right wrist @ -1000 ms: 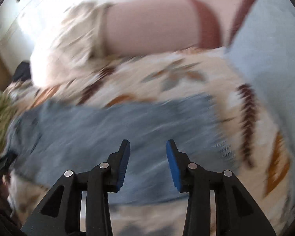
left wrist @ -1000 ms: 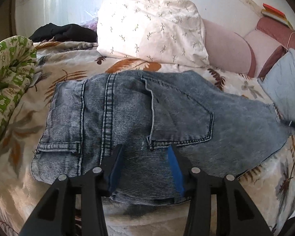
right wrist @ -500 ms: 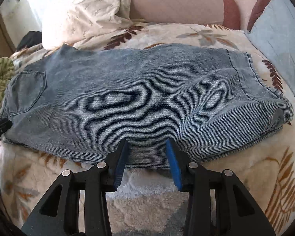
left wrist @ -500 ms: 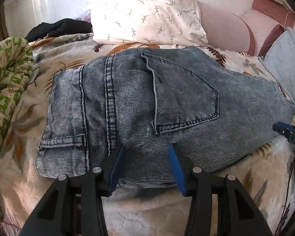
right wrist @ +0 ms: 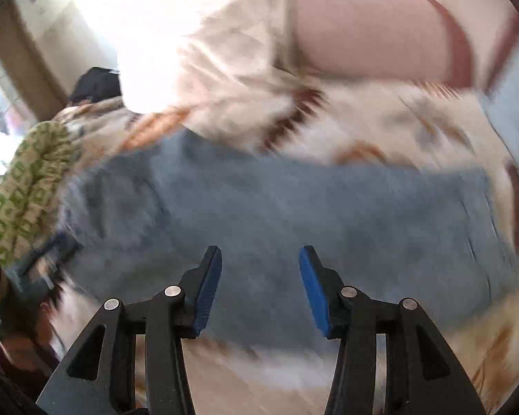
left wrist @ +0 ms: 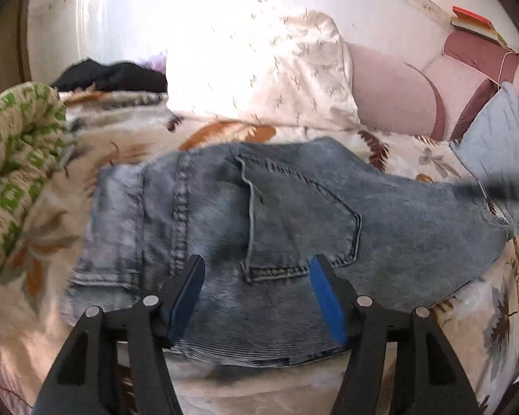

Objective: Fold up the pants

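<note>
Folded faded blue denim pants (left wrist: 287,228) lie flat on the leaf-print cream bedspread (left wrist: 128,145), waistband end twd the green-and-cream patterned blanket (left wrist: 14,159), back pocket facing up. Left tool (left wrist: 256,287) hovers over the near edge of the pants w/ jaws apart, just been opening, nothing btwn the blue pads. Right tool (right wrist: 260,278) also gapped, just been opening, empty, above the leg part of the pants (right wrist: 294,228); that view is blurred. White sprig-print pillow (left wrist: 259,79) sits behind the pants, pink headboard cushion (left wrist: 391,97) beside it.
</note>
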Tool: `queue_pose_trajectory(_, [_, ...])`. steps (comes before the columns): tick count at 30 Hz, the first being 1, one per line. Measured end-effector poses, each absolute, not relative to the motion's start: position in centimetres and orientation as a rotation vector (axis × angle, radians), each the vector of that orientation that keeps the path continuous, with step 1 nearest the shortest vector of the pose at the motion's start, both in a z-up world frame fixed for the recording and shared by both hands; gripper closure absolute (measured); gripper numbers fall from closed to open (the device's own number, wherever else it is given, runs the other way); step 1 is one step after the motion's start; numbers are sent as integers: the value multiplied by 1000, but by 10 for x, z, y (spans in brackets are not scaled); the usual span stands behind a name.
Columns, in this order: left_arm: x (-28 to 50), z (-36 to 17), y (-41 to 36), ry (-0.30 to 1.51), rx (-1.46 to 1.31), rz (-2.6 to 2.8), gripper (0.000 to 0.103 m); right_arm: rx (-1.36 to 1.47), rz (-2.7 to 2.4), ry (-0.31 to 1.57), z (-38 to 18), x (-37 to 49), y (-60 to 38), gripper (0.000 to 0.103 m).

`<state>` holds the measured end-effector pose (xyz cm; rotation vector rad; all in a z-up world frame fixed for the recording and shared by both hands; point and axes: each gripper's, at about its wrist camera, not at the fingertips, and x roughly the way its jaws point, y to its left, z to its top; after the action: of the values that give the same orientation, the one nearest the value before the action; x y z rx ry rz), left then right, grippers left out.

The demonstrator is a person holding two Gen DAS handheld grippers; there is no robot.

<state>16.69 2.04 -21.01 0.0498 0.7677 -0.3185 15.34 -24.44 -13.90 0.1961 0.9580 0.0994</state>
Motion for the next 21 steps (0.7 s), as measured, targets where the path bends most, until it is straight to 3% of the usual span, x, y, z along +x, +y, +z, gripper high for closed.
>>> queue_pose_trajectory(11, [177,-220,21,827,60,-310,34,226,138,1065,-164,293,-182,55])
queue_pose_trajectory(13, [178,-221,23,825,64,-294,32,219,142,1076,-170,303,-174,50])
queue_pose_trajectory(15, [180,-223,23,834,77,-290,32,199,137,1085,-173,309,-167,38])
queue_pose_trajectory(21, [183,-232,15,860,138,-285,31,77,10,1192,-203,336,-158,45])
